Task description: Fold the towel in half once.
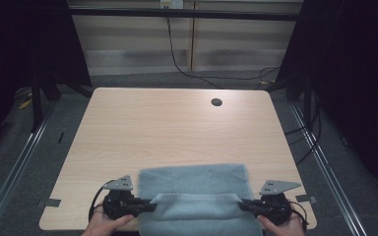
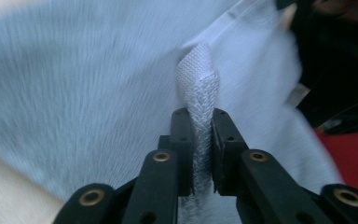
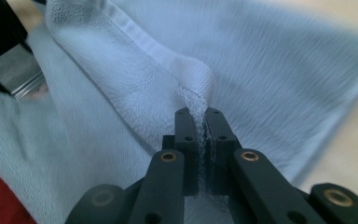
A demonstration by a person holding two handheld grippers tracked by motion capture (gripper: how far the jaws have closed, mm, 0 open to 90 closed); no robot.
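A pale blue towel [image 1: 197, 196] lies at the near edge of a light wooden desk [image 1: 172, 128], stretched between two hand-held grippers whose jaws point inward at each other across the cloth. The left gripper [image 1: 150, 205] pinches the towel's left end: in the left gripper view [image 2: 200, 154] a bunched ridge of woven hem rises straight up from between its two black jaws, which press on it from both sides, with the rest of the cloth spreading beyond and to either side of them. The right gripper [image 1: 242, 203] clamps the opposite end; in the right gripper view [image 3: 202, 149] its jaws are nearly together on a thin fold of terry edge, the hemmed border running off up and to the left from the jaw tips. A raised fold of towel spans the gap between the two pairs of jaws, and a flat layer lies on the desk just beyond it. A hand [image 1: 106, 225] grips each tool from below.
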